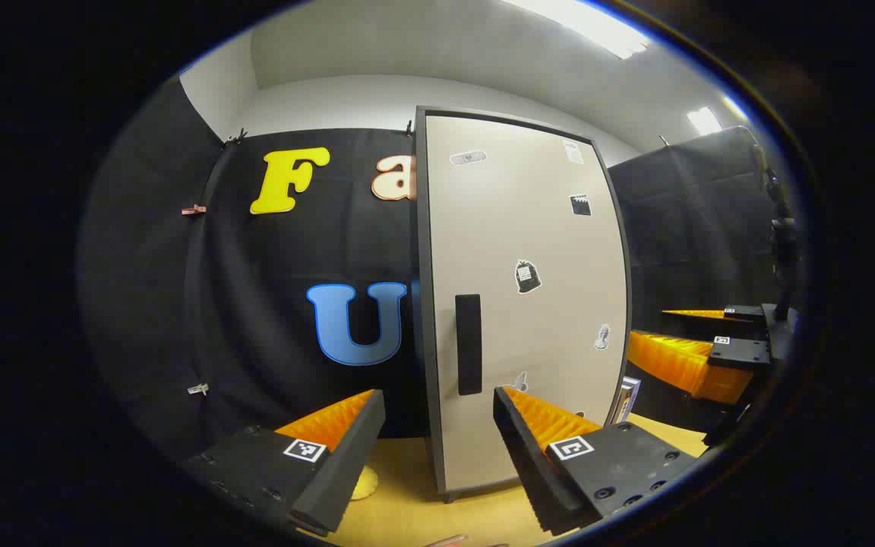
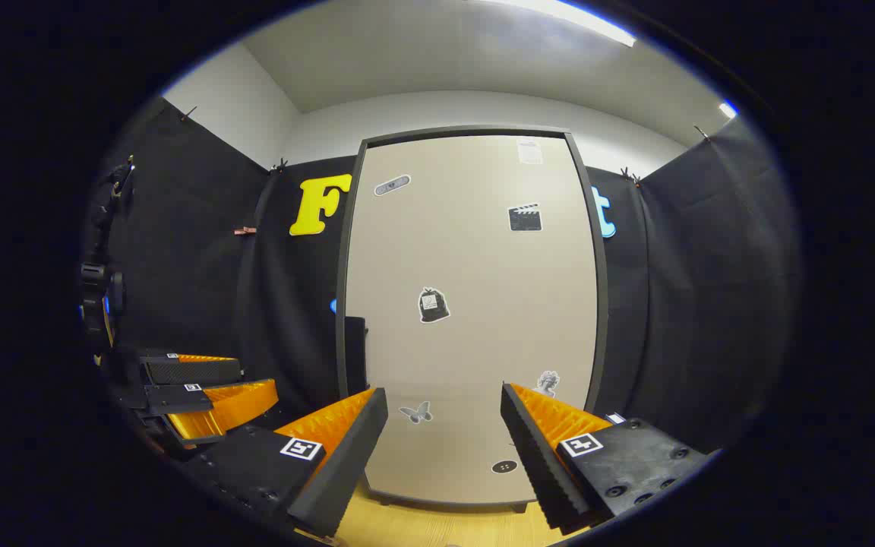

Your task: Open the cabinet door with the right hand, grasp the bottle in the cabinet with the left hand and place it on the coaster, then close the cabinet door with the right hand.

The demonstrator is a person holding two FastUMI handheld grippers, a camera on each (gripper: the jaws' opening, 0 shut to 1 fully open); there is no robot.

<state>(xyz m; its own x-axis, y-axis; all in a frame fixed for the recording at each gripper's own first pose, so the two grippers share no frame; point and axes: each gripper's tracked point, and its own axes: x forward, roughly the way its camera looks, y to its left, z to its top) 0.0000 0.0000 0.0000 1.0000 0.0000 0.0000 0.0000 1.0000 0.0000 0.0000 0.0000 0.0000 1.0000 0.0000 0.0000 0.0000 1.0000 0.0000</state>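
The cabinet (image 1: 529, 304) stands on the wooden table (image 1: 407, 516) with its beige, stickered door shut, so whatever is inside is hidden. A black vertical handle (image 1: 469, 344) sits near the door's left edge. My left gripper (image 1: 437, 399) is open a short way in front of the door, with nothing between its fingers. A pale yellow coaster (image 1: 366, 483) lies on the table to the left of the cabinet, partly behind one finger. In the right gripper view the door (image 2: 468, 319) faces me squarely, the handle (image 2: 355, 353) at its left edge. My right gripper (image 2: 443, 403) is open and empty.
The right gripper (image 1: 661, 338) hovers off to the right of the cabinet, and the left gripper (image 2: 251, 374) shows low on the left. A small white item (image 1: 630, 399) stands by the cabinet's right foot. Black cloth walls close in the back and sides. A dark stand (image 1: 783, 251) rises at the far right.
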